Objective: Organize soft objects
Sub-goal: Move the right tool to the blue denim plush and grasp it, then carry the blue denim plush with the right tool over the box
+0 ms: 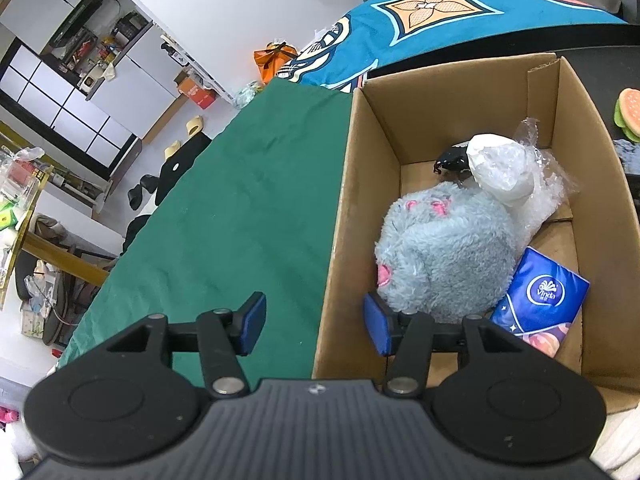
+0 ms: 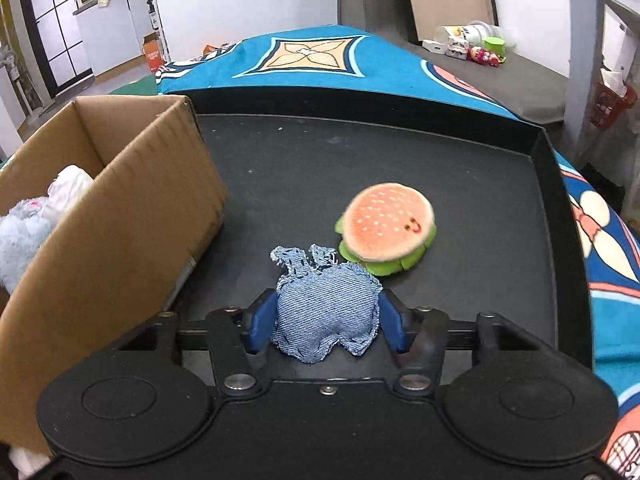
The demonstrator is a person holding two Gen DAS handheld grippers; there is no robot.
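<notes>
My left gripper (image 1: 316, 326) is open and empty over the near left wall of a cardboard box (image 1: 340, 216). One finger is inside the box, the other over the green cloth (image 1: 240, 208). The box holds a grey-blue plush (image 1: 444, 248), a blue tissue pack (image 1: 540, 300), a white plastic-wrapped bundle (image 1: 500, 168) and a small black item (image 1: 452, 158). My right gripper (image 2: 326, 322) has its blue pads on both sides of a denim plush (image 2: 326, 308) on the black tray (image 2: 400, 152). A burger plush (image 2: 386, 228) lies just beyond it.
The box (image 2: 120, 216) stands on the tray's left part in the right wrist view. A blue patterned cloth (image 2: 312, 60) covers the table behind and to the right. The burger plush also shows at the left wrist view's right edge (image 1: 630, 114). Room clutter lies beyond.
</notes>
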